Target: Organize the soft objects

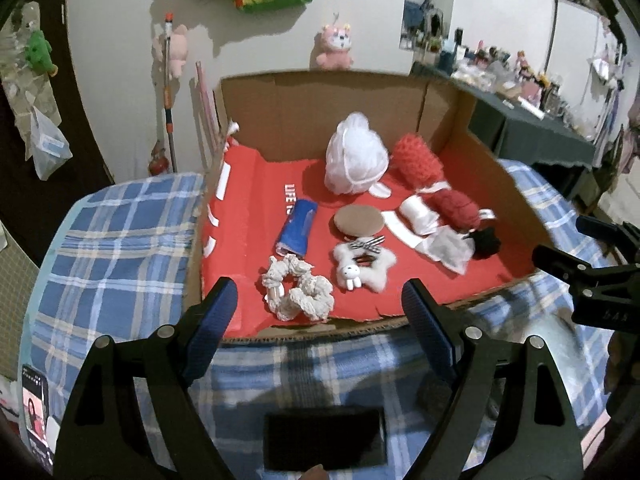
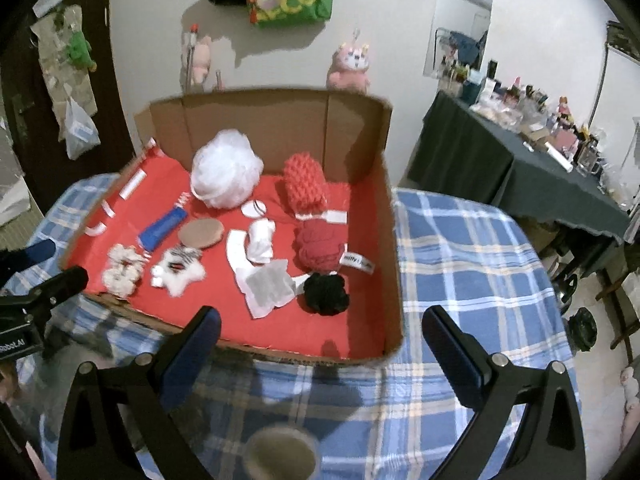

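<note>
Cardboard box in front of me on the plaid cloth, and every soft piece sits inside it. At its back wall, the white mesh pouf and the orange-red yarn roll; nearer the box's front edge, the dark red yarn, black scrunchie, fluffy star clip and cream scrunchie. All loosely scattered — sorted already or awaiting sorting, I can't say. My left gripper and right gripper both hang spread wide, holding nothing, just short of the box front.

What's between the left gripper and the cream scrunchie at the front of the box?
Nothing visible. The left gripper is open, over the box's low front edge, and the cream scrunchie lies just beyond on the red liner, its near side clear. The blue tube lies behind it.
</note>
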Available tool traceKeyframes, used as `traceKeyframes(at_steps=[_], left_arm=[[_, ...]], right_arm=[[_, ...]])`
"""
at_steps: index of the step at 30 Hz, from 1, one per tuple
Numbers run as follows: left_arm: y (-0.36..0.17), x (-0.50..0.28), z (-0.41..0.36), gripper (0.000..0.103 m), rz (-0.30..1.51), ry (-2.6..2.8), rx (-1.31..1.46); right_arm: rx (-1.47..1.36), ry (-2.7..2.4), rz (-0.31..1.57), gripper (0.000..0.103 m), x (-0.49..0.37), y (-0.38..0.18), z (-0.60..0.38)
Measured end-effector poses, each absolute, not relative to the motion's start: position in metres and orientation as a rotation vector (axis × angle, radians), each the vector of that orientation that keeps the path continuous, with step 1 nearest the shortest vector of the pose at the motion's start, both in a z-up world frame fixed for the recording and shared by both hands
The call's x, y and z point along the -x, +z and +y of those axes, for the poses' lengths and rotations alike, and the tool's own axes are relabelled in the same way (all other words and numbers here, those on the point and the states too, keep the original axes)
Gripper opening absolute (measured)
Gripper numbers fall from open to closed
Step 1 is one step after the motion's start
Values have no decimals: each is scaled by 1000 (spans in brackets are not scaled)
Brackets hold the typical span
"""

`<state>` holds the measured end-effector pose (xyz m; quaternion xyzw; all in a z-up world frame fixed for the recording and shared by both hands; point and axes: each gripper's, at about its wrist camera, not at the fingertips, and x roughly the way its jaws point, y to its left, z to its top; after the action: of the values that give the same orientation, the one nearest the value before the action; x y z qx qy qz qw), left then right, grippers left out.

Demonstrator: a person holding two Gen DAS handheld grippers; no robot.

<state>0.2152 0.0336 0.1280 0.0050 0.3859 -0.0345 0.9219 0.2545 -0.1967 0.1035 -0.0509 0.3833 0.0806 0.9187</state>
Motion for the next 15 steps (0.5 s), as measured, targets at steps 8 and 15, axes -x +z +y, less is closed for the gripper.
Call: traceKeyframes(at_steps=[8,15], left_arm=[[141,-151,27,84,719,-109,-5],[124,-105,18,84,710,-126,-11]], right_arm=[[80,187,645,103,-174,132,-204],[64,210,623,103,-122,112,-203]])
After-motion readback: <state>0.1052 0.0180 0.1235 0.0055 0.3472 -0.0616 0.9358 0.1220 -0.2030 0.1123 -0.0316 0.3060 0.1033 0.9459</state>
